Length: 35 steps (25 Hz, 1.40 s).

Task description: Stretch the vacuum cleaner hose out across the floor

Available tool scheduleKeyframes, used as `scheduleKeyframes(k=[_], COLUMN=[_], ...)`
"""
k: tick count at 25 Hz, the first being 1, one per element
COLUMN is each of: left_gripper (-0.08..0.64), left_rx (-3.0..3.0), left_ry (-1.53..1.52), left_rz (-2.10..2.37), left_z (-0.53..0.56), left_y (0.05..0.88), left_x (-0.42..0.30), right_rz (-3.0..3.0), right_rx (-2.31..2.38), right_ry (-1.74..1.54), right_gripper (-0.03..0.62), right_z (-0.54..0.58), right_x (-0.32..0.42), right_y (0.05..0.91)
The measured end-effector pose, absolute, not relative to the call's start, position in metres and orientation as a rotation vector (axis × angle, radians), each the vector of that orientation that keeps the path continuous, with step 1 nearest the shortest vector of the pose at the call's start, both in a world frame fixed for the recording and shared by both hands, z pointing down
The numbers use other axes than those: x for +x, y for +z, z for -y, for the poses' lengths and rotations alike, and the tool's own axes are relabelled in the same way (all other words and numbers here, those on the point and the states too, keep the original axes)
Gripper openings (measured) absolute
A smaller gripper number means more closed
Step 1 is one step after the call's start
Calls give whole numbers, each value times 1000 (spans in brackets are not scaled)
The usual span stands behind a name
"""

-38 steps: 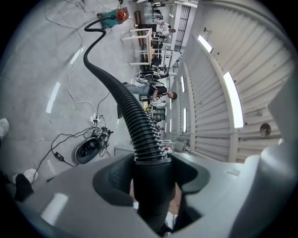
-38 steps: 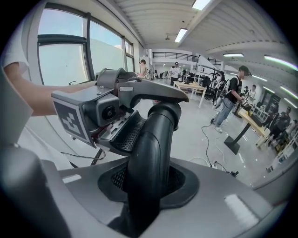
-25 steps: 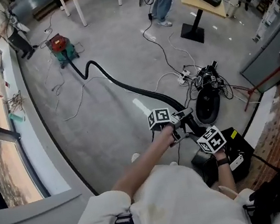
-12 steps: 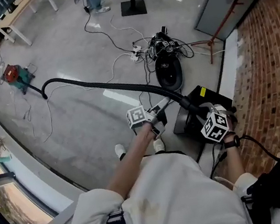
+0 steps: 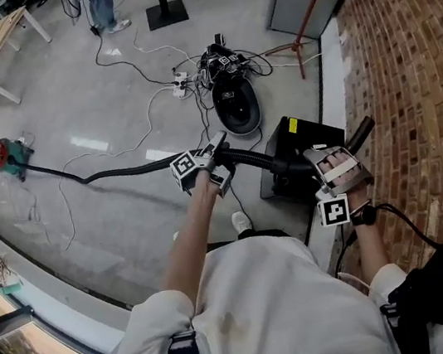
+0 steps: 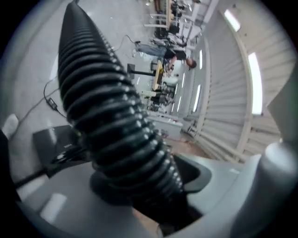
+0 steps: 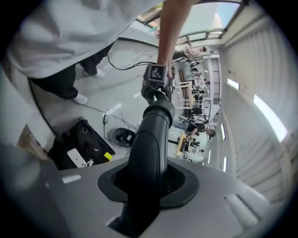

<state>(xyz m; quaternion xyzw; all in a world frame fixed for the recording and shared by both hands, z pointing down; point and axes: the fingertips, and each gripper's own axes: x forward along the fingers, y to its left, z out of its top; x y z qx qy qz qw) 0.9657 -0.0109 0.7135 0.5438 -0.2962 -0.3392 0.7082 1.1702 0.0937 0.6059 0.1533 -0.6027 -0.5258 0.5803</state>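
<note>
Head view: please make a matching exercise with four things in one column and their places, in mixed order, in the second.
1. red and green vacuum cleaner
2. black ribbed vacuum hose
3. black case with a yellow label
4. red brick wall

A. along the right side
B. far left on the grey floor
C. on the floor next to the wall
D. runs from far left to the middle

Pairs: 1-B, 2-D, 3-C, 4-A

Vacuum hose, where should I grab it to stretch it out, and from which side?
Probably the smooth rigid end tube, jaws across it from the near side: it won't squash like the ribbed hose. The right gripper is clamped there.
</note>
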Motion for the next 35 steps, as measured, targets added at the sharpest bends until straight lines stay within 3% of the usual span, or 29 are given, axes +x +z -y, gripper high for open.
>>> scheduleKeyframes(k=[1,3,4,6,7,11,17,25,29,30,31,33,35], left_gripper=[221,137,125,105,103,103,104,106,106,106,107,116,137], left_rx=[1170,1135,1144,1174,1183,1142,1125,1529,1601,1580,1542,1446,1356], left_ry=[-853,-1002,-1035,-1069,-1084,-1214,-1467,-1426,-1387,-1381,-1381,-1376,-1349], left_rz=[623,555,535,539,562,646,618,531,418,414,415,405,367], left_z=[13,14,13,15,18,42,47,14,-5,-10,-14,-20,-27], left_y=[707,694,689,682,680,670,644,592,573,576,582,601,627], left_x=[965,967,970,974,972,949,910,954,979,982,983,984,990], right_rz=[1387,1382,1420,1575,1659,1934,2515,2835,2834,2890,2955,3056,3093], right_rx=[366,418,474,652,754,1051,1334,1455,1357,1285,1212,1092,1017], right_ry=[-1248,-1185,-1121,-965,-888,-488,401,1143,1315,1335,1346,1310,1107], right_gripper=[117,156,211,396,412,423,423,474,474,406,265,195,184], right_z=[-94,-93,-90,-83,-82,-93,-80,4,13,10,8,4,-2], right_x=[1170,1181,1188,1196,1197,1207,1170,1140,1118,1110,1103,1092,1082], right_y=[607,617,620,617,611,602,590,560,567,560,551,538,534])
